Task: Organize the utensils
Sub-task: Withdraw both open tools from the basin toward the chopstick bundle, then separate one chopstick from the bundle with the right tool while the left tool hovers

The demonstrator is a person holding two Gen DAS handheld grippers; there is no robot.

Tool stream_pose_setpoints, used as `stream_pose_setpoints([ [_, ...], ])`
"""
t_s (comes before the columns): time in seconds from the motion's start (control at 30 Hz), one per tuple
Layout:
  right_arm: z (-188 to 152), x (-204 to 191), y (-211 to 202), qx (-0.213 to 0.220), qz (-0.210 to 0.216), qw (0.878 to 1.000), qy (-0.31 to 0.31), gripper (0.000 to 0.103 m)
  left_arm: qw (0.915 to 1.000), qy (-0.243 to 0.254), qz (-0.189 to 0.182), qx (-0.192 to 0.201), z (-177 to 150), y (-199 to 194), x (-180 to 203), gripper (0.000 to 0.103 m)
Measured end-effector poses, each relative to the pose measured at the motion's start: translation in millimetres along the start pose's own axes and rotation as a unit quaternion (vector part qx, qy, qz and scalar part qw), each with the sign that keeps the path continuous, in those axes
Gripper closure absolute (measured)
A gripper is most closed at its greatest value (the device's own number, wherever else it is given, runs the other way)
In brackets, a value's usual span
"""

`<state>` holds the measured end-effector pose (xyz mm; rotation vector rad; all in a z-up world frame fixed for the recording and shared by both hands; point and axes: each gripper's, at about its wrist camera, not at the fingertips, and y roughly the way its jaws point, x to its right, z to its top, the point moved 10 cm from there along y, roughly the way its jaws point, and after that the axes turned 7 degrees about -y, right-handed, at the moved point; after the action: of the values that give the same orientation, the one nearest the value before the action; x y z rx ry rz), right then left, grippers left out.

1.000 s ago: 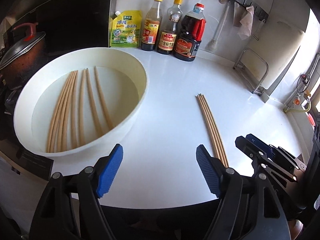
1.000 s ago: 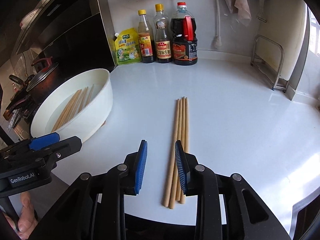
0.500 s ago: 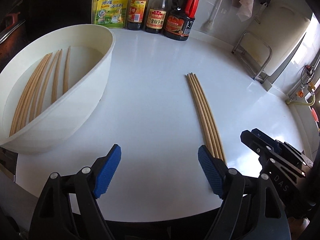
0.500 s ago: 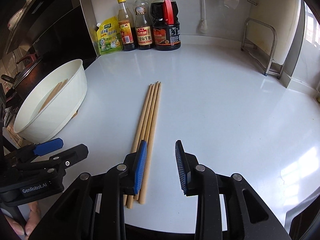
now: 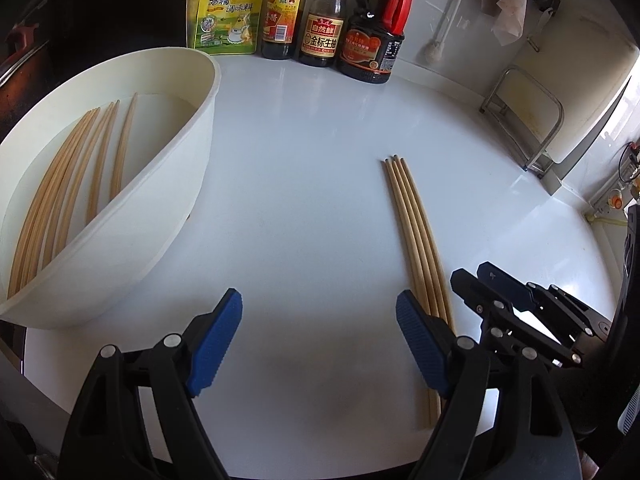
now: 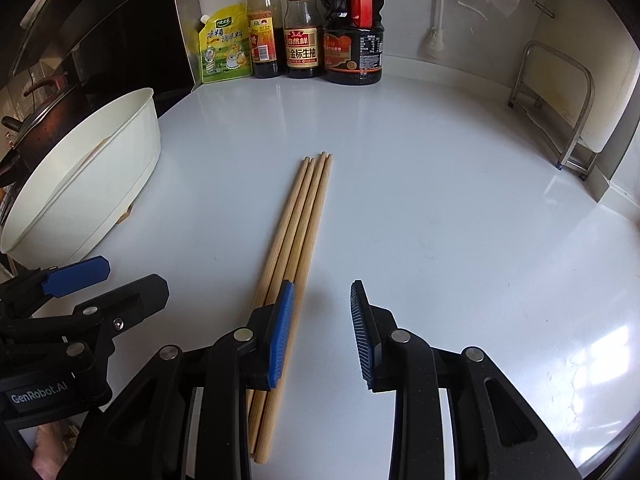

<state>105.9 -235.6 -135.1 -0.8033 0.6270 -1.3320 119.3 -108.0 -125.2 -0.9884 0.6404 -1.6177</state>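
A bundle of several wooden chopsticks (image 5: pixel 416 232) lies side by side on the white counter (image 5: pixel 304 184). More chopsticks (image 5: pixel 72 176) rest inside the white bowl (image 5: pixel 192 136) at the left. My left gripper (image 5: pixel 318 320) hangs open and empty over bare counter between the bowl and the bundle. In the right wrist view the bundle (image 6: pixel 304 208) runs under the left finger of my right gripper (image 6: pixel 321 296). Its jaws stand narrowly apart with nothing between them. The bowl (image 6: pixel 120 152) sits far left there. Each gripper shows in the other's view: right (image 5: pixel 478 276), left (image 6: pixel 104 284).
A yellow seasoning pouch (image 6: pixel 224 52) and three sauce bottles (image 6: pixel 304 32) line the back wall. A metal rack (image 6: pixel 560 104) stands at the right. A dark pot (image 6: pixel 44 116) sits on the stove beyond the bowl. The counter's front edge runs just below both grippers.
Both grippers have come forward and lower toward the counter. In the right wrist view the bundle has shifted from between the jaws to under the left finger. The bowl has slid leftward in the left view.
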Motion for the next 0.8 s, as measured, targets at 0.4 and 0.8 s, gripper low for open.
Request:
stream_pose_setpoints([
  [0.4, -5, -6, 7, -0.011, 0.005, 1.0, -0.011, 0.075, 1.0, -0.006, -0.002, -0.004, -1, 10, 1, 0.025],
  [0.8, -14, 4, 4, -0.018, -0.004, 1.0, 0.0, 0.096, 0.9999, 0.006, 0.002, -0.011, -6, 17, 15, 0.025],
])
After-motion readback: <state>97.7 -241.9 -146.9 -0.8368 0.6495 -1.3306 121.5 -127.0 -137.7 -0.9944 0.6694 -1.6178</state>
